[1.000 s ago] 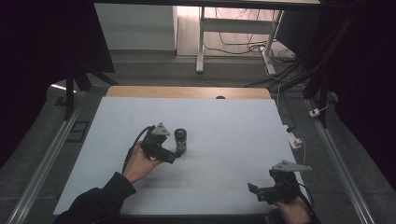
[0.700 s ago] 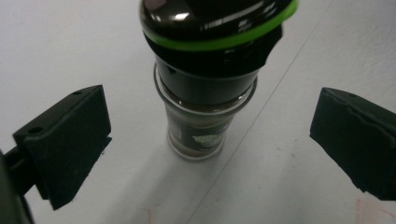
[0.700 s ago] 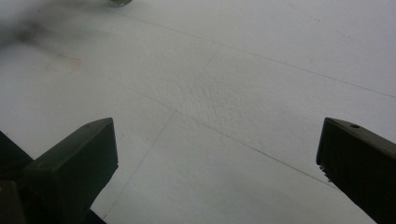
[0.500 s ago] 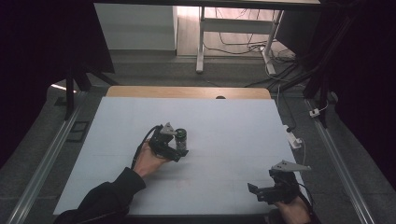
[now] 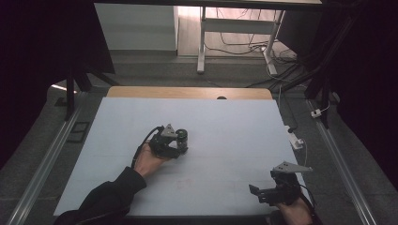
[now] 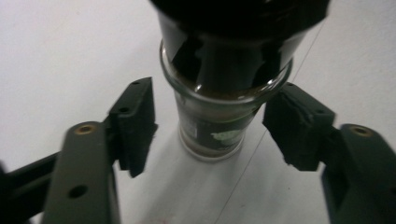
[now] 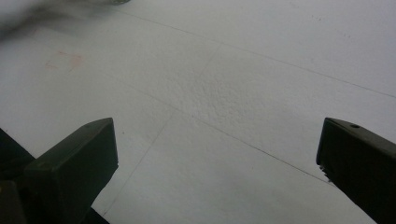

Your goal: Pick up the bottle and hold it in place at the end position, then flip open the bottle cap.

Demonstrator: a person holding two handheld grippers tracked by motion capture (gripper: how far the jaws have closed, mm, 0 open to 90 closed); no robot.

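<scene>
1. Change since one second earlier: your left tongs [image 5: 179,143] had moved forward and down across the counter [image 5: 225,122] to the jar [image 5: 182,137], which had stood just ahead of them; the jar itself kept its place. Your right tongs [image 5: 263,193] stayed where they were, near the counter's front right corner.
2. Left tongs: the jaws had just been closing, with the jar between them. In the left gripper view the pads [image 6: 133,123] stood on either side of the jar [image 6: 219,121]; the right pad looked to be at the glass, the left one a sliver off, so no firm hold was evident.
3. Right tongs [image 7: 217,172]: spread wide, holding nothing, bare counter [image 7: 243,84] between them.
4. Count: one jar, dark-capped glass with dark contents, upright, left of the counter's centre; two tongs; one counter.
5. Writing: the jar carried a dark label with a pale green leaf-like mark [image 6: 228,136]; its small lettering was too blurred to read.
</scene>
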